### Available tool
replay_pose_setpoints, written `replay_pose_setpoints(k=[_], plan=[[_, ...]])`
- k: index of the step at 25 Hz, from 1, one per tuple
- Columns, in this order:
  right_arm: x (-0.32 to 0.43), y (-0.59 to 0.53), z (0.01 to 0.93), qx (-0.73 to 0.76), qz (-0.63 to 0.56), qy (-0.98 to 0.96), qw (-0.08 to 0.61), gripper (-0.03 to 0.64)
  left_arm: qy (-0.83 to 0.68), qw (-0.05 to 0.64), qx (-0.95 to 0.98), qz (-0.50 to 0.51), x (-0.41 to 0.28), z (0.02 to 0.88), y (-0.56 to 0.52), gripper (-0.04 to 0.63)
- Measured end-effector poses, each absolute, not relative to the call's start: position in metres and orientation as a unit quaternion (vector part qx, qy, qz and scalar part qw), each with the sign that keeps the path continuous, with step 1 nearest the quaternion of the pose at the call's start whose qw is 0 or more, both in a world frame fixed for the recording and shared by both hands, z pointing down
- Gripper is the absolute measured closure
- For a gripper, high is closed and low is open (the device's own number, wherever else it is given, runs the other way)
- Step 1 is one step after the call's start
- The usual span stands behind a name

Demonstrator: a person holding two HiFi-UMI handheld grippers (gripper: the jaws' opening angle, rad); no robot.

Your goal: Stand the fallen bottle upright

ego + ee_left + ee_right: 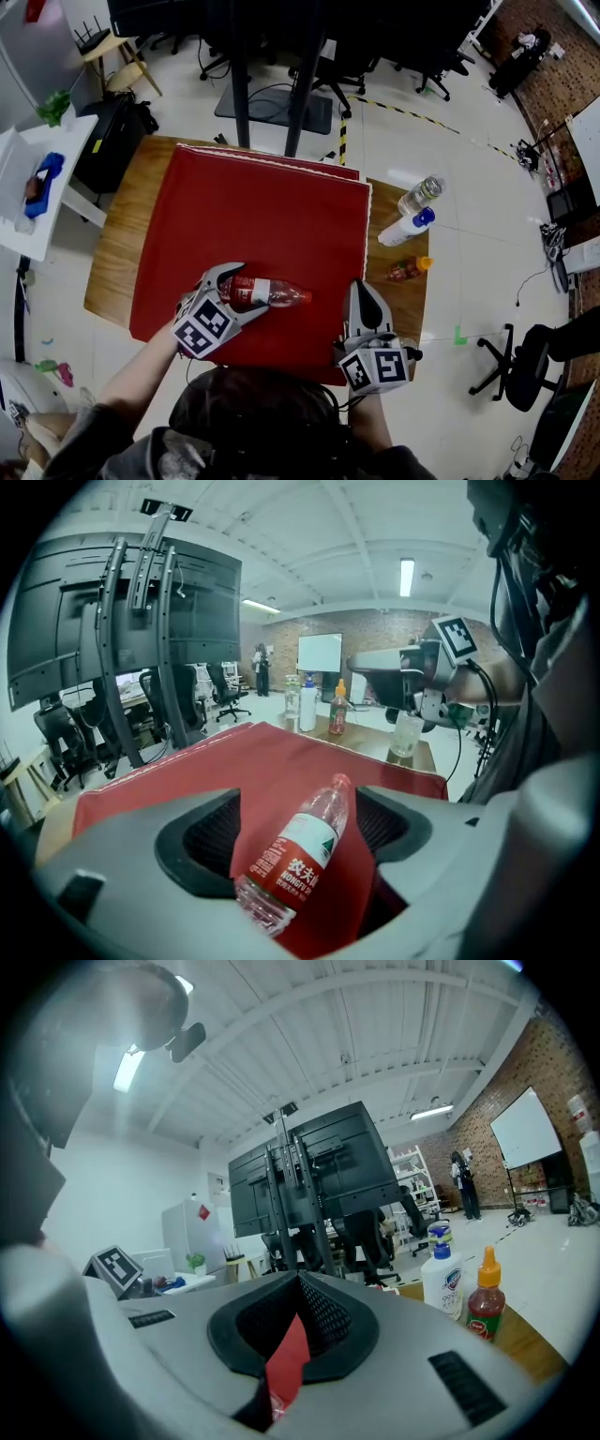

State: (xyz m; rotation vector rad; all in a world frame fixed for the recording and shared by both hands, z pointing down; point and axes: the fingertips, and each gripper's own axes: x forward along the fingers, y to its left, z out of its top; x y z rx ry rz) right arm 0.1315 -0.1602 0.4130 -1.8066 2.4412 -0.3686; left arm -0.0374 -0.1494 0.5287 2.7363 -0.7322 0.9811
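A clear plastic bottle with a red label and red cap lies on its side on the red cloth, cap toward the right. My left gripper stands open around the bottle's base end, one jaw on each side. In the left gripper view the bottle lies between the pads with a gap to each, and the left gripper points down at the cloth. My right gripper rests at the cloth's near right edge, apart from the bottle. Its jaws meet at the tips in the right gripper view, nothing between them.
The cloth covers a wooden table. On the bare wood at the right lie a clear bottle, a white bottle with a blue cap and a small orange-capped sauce bottle. A monitor stand rises behind the table.
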Motion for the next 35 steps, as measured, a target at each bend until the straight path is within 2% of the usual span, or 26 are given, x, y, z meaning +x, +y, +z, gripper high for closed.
replay_pose_setpoints(k=[15,35], plan=[[0.131,-0.174,0.423,-0.591,-0.143,0.792,0.052,0.607,-0.061,-0.036,0.863,0.5,-0.03,0.578,-0.142,0.193],[0.138,-0.188,0.432,-0.598,-0.14,0.788,0.051,0.607,0.048,-0.035,0.808,0.587,-0.004,0.626,-0.14,0.193]])
